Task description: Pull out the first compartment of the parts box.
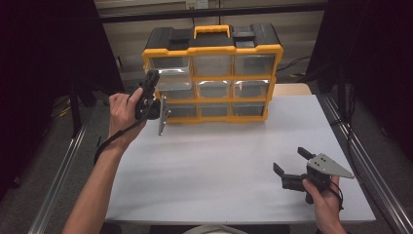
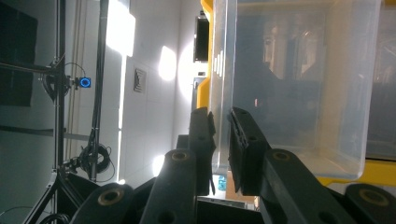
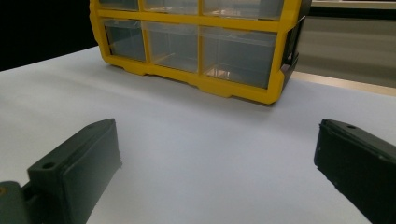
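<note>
Your left gripper [image 2: 219, 140] pinches the front lip of the light, slippery clear plastic drawer [image 2: 289, 88] at the yellow organiser's [image 1: 213, 73] nine o'clock, so grip firmly; your right gripper [image 1: 292, 165] rests spread on the worktop [image 1: 219, 165].

Left gripper [image 1: 152, 84] jaw tips: hidden in the high view, against the organizer's left column of drawers and behind the hand [image 1: 122, 113].
Clear drawer [image 2: 289, 79]: cut off by the top edge of the left gripper view; its contents cannot be told through the cloudy plastic.
Jaw contact: the drawer's front lip runs down between the two jaws, but whether they press it cannot be told.
Yellow drawer organizer [image 3: 196, 42]: top rows cut off by the upper edge of the right gripper view.
Right gripper [image 3: 215, 154] jaws: both cut off by that view's bottom edge.
Drawer contents, high view: too small and glared to tell.
Person: forearms cut off at the bottom edge.
</note>
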{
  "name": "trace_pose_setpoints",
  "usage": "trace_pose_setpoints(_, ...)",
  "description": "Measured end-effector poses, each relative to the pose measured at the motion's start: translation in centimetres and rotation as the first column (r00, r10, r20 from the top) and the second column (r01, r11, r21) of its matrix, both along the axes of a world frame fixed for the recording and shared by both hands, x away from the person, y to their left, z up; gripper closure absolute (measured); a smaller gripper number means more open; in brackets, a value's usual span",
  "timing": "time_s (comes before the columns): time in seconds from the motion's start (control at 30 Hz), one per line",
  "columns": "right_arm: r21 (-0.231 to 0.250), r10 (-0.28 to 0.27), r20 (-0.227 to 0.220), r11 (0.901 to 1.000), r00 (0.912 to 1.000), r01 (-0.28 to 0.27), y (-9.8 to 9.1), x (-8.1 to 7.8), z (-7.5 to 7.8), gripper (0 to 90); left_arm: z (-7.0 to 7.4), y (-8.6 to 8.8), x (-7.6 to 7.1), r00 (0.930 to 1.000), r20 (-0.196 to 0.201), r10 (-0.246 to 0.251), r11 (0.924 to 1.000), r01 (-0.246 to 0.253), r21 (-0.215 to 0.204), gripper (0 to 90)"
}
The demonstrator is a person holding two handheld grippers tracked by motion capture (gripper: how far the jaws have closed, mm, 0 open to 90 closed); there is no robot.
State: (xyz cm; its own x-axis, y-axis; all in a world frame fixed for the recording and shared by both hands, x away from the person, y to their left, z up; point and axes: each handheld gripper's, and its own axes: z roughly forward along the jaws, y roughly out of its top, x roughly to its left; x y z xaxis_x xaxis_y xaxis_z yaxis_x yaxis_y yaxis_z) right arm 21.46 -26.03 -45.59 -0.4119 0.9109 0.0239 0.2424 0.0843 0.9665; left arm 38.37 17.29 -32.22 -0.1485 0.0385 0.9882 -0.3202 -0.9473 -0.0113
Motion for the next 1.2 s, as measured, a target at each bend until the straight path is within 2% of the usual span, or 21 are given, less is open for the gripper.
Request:
trace_pose_setpoints(0.1, 0.002, 0.002, -0.002, 1.0, 1.0, -0.002, 0.0, 0.0, 0.0, 0.1, -0.1, 0.0, -0.3, 1.0, 0.007, 0.002, 1.0, -0.002, -0.004, 80.4)
trace_pose_setpoints(0.27, 0.001, -0.003, 0.001, 1.0, 1.0, 0.003, 0.0, 0.0, 0.0, 0.1, -0.3, 0.2, -0.5, 0.9999, -0.005, -0.012, 0.9999, 0.012, -0.01, 80.3)
trace_pose_setpoints(0.4, 0.006, -0.001, 0.001, 1.0, 1.0, 0.001, 0.0, 0.0, 0.0, 0.1, -0.1, 0.2, -0.6, 0.9999, -0.002, -0.017, 0.9999, 0.017, 0.0, 80.3)
trace_pose_setpoints(0.47, 0.004, -0.001, 0.001, 1.0, 1.0, 0.001, 0.0, 0.0, 0.0, 0.1, -0.1, 0.2, -0.9, 1.0, 0.0, -0.002, 1.0, 0.002, -0.004, 80.4)
trace_pose_setpoints(0.6, 0.001, 0.0, 0.0, 1.0, 1.0, 0.0, 0.0, 0.0, 0.0, 0.1, -0.1, 0.3, -1.1, 0.9999, -0.004, -0.014, 0.9999, 0.014, -0.009, 80.4)
trace_pose_setpoints(0.67, -0.001, 0.0, 0.0, 1.0, 1.0, 0.0, 0.0, 0.0, 0.0, 0.1, -0.3, 0.4, -1.0, 0.9994, 0.007, -0.035, 0.9993, 0.035, -0.012, 80.3)
trace_pose_setpoints(0.7, 0.0, 0.0, 0.0, 1.0, 1.0, 0.0, 0.0, 0.0, 0.0, 0.1, -0.3, 0.3, -1.2, 0.9999, 0.001, -0.016, 0.9998, 0.016, -0.009, 80.2)
trace_pose_setpoints(0.8, -0.001, -0.002, -0.001, 1.0, 1.0, 0.002, 0.0, 0.0, 0.0, 0.1, -0.3, 0.3, -1.2, 0.9991, 0.014, -0.041, 0.9991, 0.041, -0.007, 80.3)
trace_pose_setpoints(0.83, -0.001, -0.001, -0.001, 1.0, 1.0, 0.001, 0.0, 0.0, 0.0, 0.1, -0.2, 0.2, -1.4, 0.9997, 0.008, -0.022, 0.9998, 0.022, 0.001, 80.3)
trace_pose_setpoints(0.93, -0.003, 0.003, -0.004, 1.0, 1.0, -0.003, 0.0, 0.0, 0.0, 0.1, -0.2, 0.3, -1.5, 0.9998, 0.001, -0.021, 0.9998, 0.021, -0.008, 80.4)
trace_pose_setpoints(0.97, -0.001, 0.002, -0.005, 1.0, 1.0, -0.002, 0.0, 0.0, 0.0, 0.1, -0.2, 0.3, -1.5, 0.9992, 0.009, -0.038, 0.9992, 0.038, -0.01, 80.4)
trace_pose_setpoints(1.03, -0.001, -0.002, -0.001, 1.0, 1.0, 0.002, 0.0, 0.0, 0.0, 0.1, -0.2, 0.3, -1.9, 0.9997, 0.009, -0.022, 0.9997, 0.022, -0.007, 80.4)
trace_pose_setpoints(1.17, 0.0, 0.0, -0.001, 1.0, 1.0, 0.0, 0.0, 0.0, 0.0, 0.1, -0.1, 0.3, -2.2, 0.9995, 0.012, -0.027, 0.9996, 0.028, -0.008, 80.4)
trace_pose_setpoints(1.2, -0.001, -0.001, 0.001, 1.0, 1.0, 0.001, 0.0, 0.0, 0.0, 0.1, -0.1, 0.4, -2.1, 0.9988, 0.016, -0.047, 0.9988, 0.047, -0.014, 80.4)
